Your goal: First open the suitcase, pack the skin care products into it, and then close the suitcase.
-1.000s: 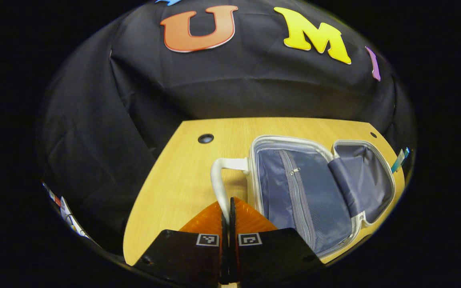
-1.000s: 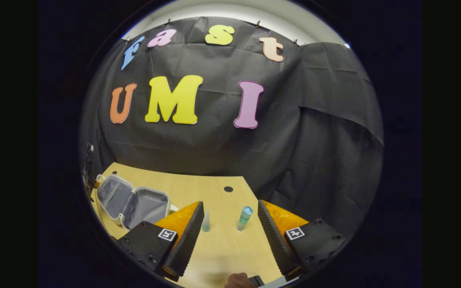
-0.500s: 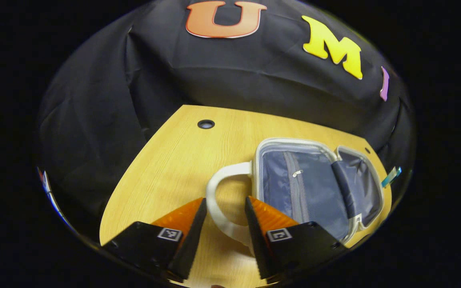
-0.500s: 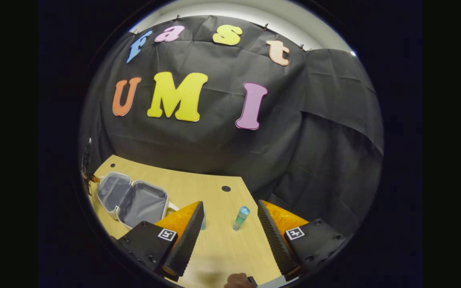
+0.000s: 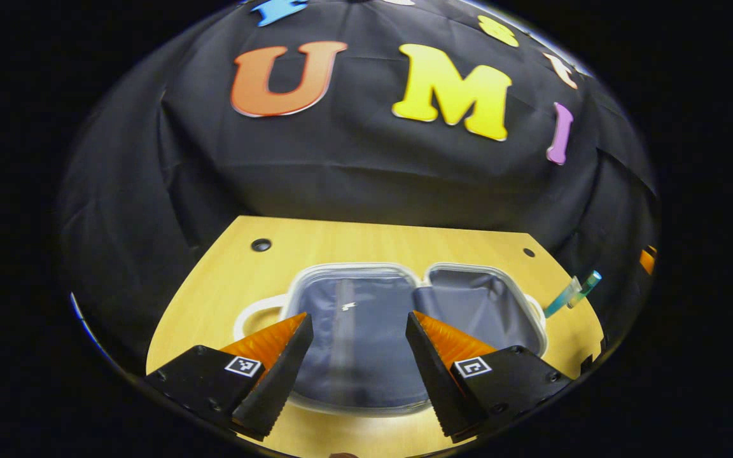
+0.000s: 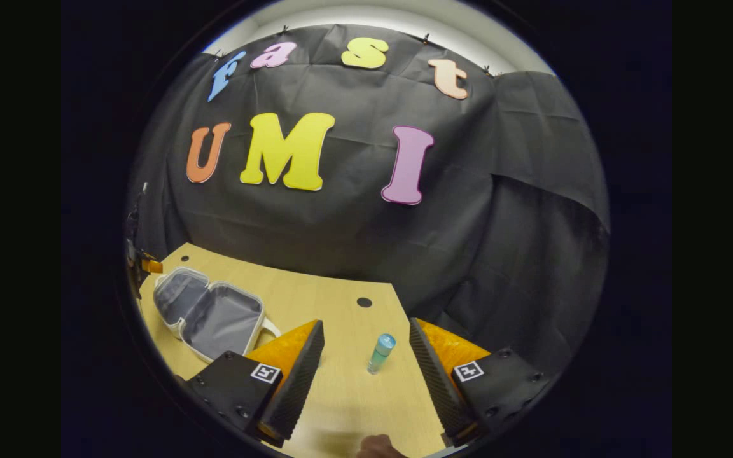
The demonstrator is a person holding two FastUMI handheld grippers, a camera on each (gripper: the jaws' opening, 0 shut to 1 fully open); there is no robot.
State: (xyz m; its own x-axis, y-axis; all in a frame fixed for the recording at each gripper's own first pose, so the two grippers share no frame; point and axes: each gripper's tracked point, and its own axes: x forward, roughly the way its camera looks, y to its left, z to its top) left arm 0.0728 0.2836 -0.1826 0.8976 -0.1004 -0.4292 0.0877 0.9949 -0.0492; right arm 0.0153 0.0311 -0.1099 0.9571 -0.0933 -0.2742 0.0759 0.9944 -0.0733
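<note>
The small suitcase lies open and flat on the wooden table, both grey-blue lined halves up and its white handle at the left. My left gripper hovers open over the near half, touching nothing. Off the suitcase's right end stand a pale tube and a teal bottle side by side. In the right gripper view, the teal bottle stands upright ahead, between the open fingers of my right gripper, which holds nothing. The open suitcase is to the left there.
The table has a cable hole at the back left and another near the bottle. Black cloth walls close in behind the table. A hand shows at the bottom edge of the right gripper view.
My left gripper let go of the white handle, opened, and swung round over the open suitcase. The right gripper drifted slightly, and the pale tube slid behind its left finger.
</note>
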